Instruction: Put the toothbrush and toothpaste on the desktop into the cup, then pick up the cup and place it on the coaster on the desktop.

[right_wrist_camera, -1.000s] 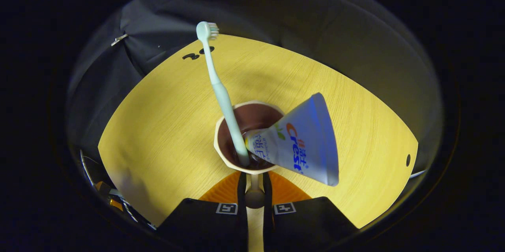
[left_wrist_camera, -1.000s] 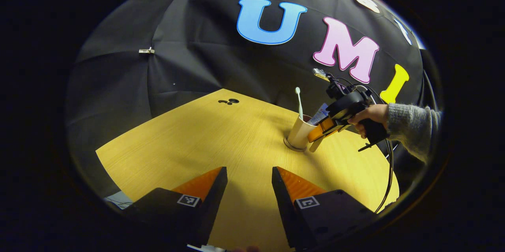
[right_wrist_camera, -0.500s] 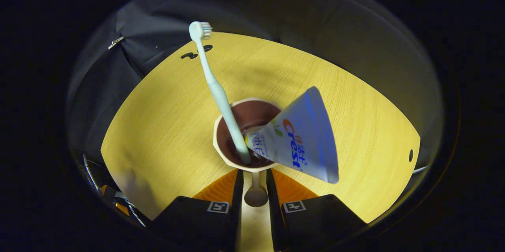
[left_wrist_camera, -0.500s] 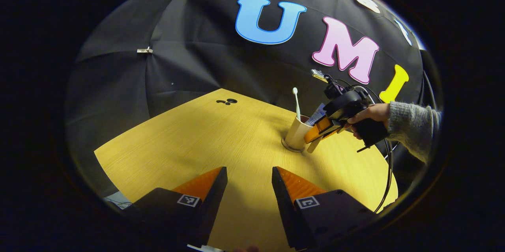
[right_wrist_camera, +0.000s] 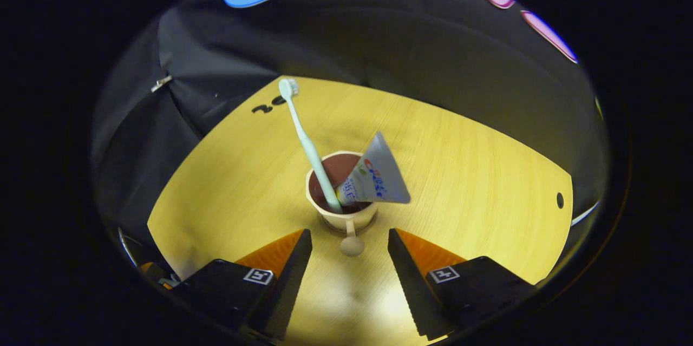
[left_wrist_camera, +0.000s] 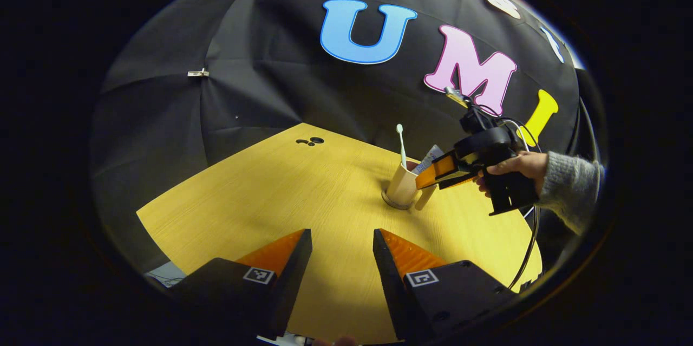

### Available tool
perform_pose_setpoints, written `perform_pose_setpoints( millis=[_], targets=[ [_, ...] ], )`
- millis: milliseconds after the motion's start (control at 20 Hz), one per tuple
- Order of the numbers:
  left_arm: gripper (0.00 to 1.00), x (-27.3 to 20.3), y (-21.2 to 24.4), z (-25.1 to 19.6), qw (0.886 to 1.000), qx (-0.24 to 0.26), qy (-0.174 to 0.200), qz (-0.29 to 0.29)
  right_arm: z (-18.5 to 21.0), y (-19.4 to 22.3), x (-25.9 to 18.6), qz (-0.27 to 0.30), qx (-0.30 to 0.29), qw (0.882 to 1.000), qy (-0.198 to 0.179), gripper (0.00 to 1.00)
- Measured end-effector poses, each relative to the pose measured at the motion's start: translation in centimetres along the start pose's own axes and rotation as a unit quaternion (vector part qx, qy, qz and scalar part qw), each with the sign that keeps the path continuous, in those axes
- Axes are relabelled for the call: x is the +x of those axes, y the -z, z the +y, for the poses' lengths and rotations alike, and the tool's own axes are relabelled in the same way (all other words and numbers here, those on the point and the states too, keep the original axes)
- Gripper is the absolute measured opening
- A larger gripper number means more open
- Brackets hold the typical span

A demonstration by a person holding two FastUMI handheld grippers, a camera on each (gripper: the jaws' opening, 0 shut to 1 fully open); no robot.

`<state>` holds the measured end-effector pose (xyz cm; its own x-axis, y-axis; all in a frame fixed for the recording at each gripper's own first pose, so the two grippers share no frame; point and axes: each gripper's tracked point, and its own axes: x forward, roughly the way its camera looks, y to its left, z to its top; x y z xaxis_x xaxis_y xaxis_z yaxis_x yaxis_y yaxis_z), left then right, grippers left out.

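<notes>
One cup (right_wrist_camera: pixel 342 210) sits on a coaster (left_wrist_camera: pixel 397 205) mid-table (right_wrist_camera: pixel 227 183), holding one toothbrush (right_wrist_camera: pixel 307 143) and one toothpaste tube (right_wrist_camera: pixel 376 178). The right gripper (right_wrist_camera: pixel 346 248) is open, fingers apart from the cup handle. The left gripper (left_wrist_camera: pixel 341 251) is open above bare table near the front edge.

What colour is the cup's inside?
Dark reddish brown inside the cup, cream outside; clearest in the right gripper view.

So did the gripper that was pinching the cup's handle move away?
Yes. In the right gripper view the right gripper has opened and backed off from the cup; the handle now sits free between its fingers, and the cup looks smaller against the table.
</notes>
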<state>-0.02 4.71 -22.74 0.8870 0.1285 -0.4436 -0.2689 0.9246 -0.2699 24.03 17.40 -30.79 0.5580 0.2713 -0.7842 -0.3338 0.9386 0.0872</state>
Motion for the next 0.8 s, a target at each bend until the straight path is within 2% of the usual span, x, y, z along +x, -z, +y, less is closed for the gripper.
perform_pose_setpoints(
  millis=[150, 300, 450, 650, 800],
  targets=[
    [0.74, -1.7, -1.7, -1.3, 1.000, -0.001, 0.008, -0.008, 0.2, -1.1, -4.7, -0.067, 0.020, 0.997, 0.009, 0.90],
    [0.75, -3.4, -4.7, -2.8, 0.999, 0.005, 0.021, -0.031, 0.4, -2.2, -11.0, -0.140, 0.032, 0.990, 0.004, 0.95],
    [0.82, -5.0, -7.8, -4.7, 0.996, 0.028, 0.047, -0.067, 0.0, -2.5, -17.2, -0.200, 0.047, 0.979, 0.010, 0.96],
    [0.83, -7.0, -10.8, -7.6, 0.988, 0.077, 0.086, -0.104, -0.7, -1.4, -24.0, -0.250, 0.046, 0.967, 0.026, 0.97],
    [0.84, -7.8, -12.0, -9.4, 0.985, 0.084, 0.091, -0.122, -0.6, -0.6, -28.1, -0.269, 0.033, 0.962, 0.029, 0.98]
  ],
)
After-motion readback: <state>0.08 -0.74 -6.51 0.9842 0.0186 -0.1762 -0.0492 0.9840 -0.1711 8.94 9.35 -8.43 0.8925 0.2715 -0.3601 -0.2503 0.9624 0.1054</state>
